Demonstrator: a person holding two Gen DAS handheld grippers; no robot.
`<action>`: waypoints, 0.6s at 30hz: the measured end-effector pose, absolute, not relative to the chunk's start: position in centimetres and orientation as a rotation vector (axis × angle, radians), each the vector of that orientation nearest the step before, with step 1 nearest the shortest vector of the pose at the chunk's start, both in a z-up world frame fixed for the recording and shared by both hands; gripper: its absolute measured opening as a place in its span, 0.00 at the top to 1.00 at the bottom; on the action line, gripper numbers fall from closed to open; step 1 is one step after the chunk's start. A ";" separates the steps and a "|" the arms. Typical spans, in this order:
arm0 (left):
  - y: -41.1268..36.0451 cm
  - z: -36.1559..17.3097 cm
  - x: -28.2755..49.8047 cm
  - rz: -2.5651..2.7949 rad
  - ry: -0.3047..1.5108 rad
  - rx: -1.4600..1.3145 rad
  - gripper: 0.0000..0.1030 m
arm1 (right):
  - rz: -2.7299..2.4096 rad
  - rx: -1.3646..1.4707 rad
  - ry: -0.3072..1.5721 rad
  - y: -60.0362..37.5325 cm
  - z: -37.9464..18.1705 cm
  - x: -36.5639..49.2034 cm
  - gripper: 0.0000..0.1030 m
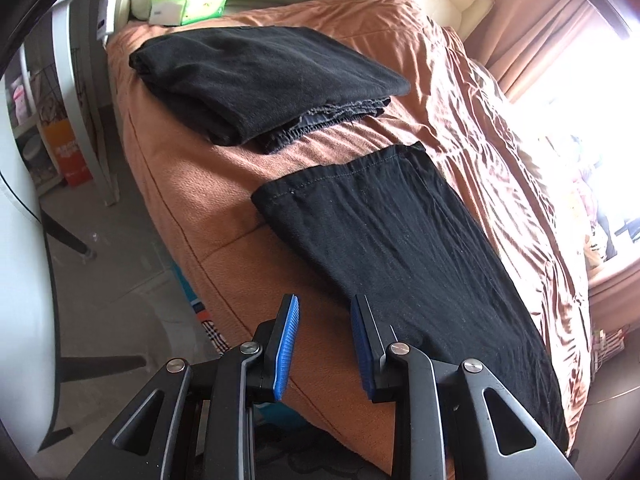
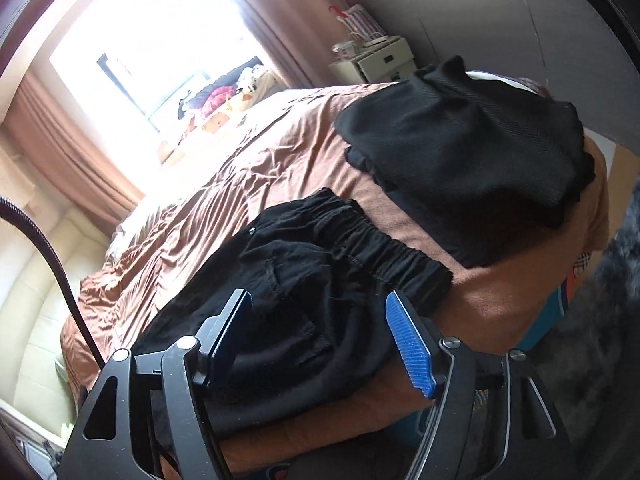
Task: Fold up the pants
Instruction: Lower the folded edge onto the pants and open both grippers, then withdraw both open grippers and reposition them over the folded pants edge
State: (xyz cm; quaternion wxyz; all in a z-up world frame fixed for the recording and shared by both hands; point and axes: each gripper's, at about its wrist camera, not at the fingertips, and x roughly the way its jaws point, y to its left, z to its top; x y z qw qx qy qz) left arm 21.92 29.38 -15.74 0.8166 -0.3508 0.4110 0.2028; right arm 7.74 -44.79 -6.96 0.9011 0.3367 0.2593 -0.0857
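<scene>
Black pants (image 1: 400, 240) lie stretched along the near edge of a bed with an orange-brown cover (image 1: 192, 184). The left wrist view shows the leg end with its hem. The right wrist view shows the elastic waistband end (image 2: 320, 272), bunched. My left gripper (image 1: 322, 312) is open and empty, hovering at the bed edge beside the leg. My right gripper (image 2: 320, 320) is open and empty, just above the waist part.
A folded black garment (image 1: 260, 80) lies farther up the bed in the left wrist view. Another black pile (image 2: 472, 152) lies beyond the waistband. A tissue pack (image 1: 188, 4) sits by the headboard. A white chair (image 1: 24, 260) stands left. A nightstand (image 2: 376, 60) stands near the curtain.
</scene>
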 end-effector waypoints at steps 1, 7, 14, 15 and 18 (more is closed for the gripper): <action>29.5 -15.5 21.6 0.443 0.870 -0.748 0.72 | -0.164 0.676 0.541 -44.2 -6.8 8.2 0.31; 29.6 -15.0 21.0 0.462 0.862 -0.737 0.66 | -0.089 0.550 0.570 -40.9 -5.6 12.0 0.24; 28.1 -13.7 22.5 0.445 0.818 -0.698 0.13 | -0.003 0.447 0.576 -36.9 -4.6 15.6 0.00; 27.7 -13.4 22.8 0.434 0.810 -0.690 0.07 | 0.003 0.442 0.572 -36.5 -4.6 16.2 0.00; 26.6 -12.5 23.8 0.410 0.788 -0.650 0.00 | 0.025 0.443 0.552 -35.7 -4.4 17.4 0.00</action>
